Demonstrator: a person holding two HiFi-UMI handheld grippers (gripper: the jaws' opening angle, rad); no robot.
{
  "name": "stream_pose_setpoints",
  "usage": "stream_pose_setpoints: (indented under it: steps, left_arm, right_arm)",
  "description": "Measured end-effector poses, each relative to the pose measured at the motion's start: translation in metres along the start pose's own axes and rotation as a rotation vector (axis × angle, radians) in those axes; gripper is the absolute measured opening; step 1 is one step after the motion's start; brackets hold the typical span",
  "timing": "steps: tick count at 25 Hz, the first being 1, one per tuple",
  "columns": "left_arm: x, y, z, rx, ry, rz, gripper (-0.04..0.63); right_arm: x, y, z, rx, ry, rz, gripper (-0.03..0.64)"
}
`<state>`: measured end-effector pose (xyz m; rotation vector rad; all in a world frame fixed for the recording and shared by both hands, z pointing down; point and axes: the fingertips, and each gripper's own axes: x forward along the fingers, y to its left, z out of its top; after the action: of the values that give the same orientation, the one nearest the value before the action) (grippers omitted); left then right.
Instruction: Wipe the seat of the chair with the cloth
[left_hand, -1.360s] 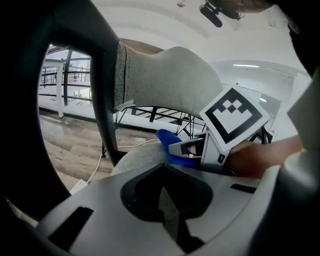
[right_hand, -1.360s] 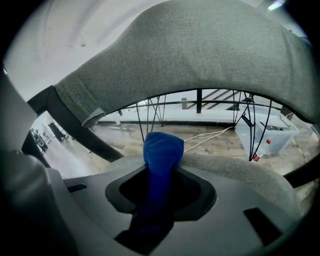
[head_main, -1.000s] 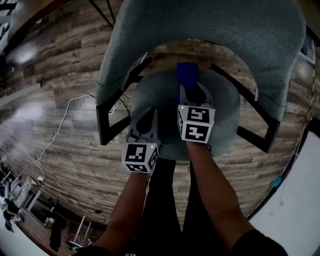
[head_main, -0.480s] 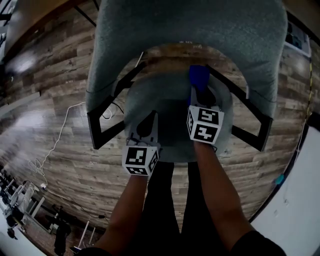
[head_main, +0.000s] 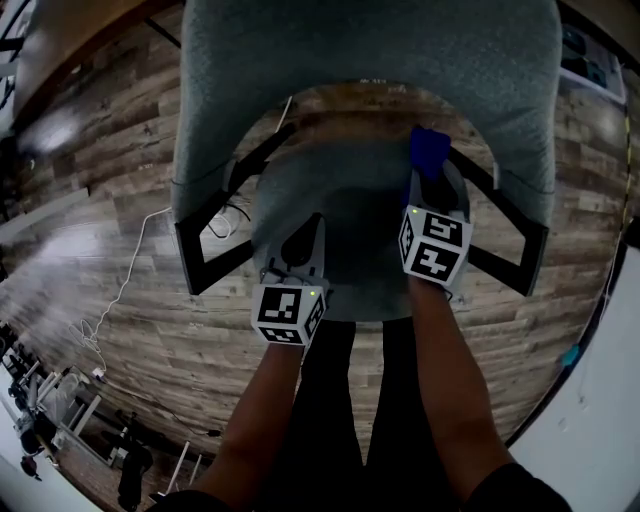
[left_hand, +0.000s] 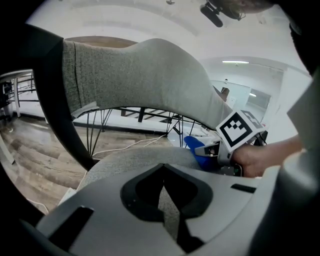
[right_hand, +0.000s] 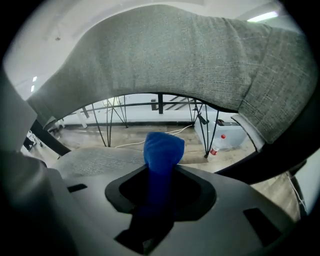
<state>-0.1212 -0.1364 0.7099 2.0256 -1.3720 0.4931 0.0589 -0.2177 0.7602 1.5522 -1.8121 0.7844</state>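
right hand-held gripper: clenched on blue cloth, at right rear of the grey chair seat | left hand-held gripper: jaws together, empty, over seat front-left | wood floor beneath

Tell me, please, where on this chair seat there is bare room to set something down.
The seat is bare in its middle, between the left gripper and the right gripper, and at its rear left, up to the backrest. The right side is crowded: the right gripper holds the blue cloth there. The left gripper takes the front left edge.
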Motion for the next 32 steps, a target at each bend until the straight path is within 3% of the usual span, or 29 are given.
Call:
stream_pose_setpoints:
  steps: [8, 13, 15, 20, 32]
  left_arm:
    - [0.002, -0.002, 0.001, 0.013, 0.0, -0.011, 0.002]
    - [0.001, -0.004, 0.003, -0.008, -0.016, -0.018, 0.002]
    - [-0.001, -0.003, 0.003, -0.009, -0.024, -0.017, 0.002]
    - [-0.011, 0.007, 0.002, -0.02, -0.042, 0.005, 0.002]
    - [-0.057, 0.038, -0.025, -0.103, -0.069, 0.103, 0.002]
  right_arm:
    - [-0.007, -0.037, -0.005, 0.084, -0.011, -0.067, 0.13]
    - [-0.013, -0.051, -0.006, 0.087, -0.03, -0.094, 0.13]
    - [-0.017, -0.045, -0.001, 0.041, -0.047, -0.092, 0.13]
    - [-0.029, 0.001, 0.012, -0.055, -0.088, 0.005, 0.13]
    - [-0.041, 0.165, -0.002, -0.267, -0.081, 0.296, 0.13]
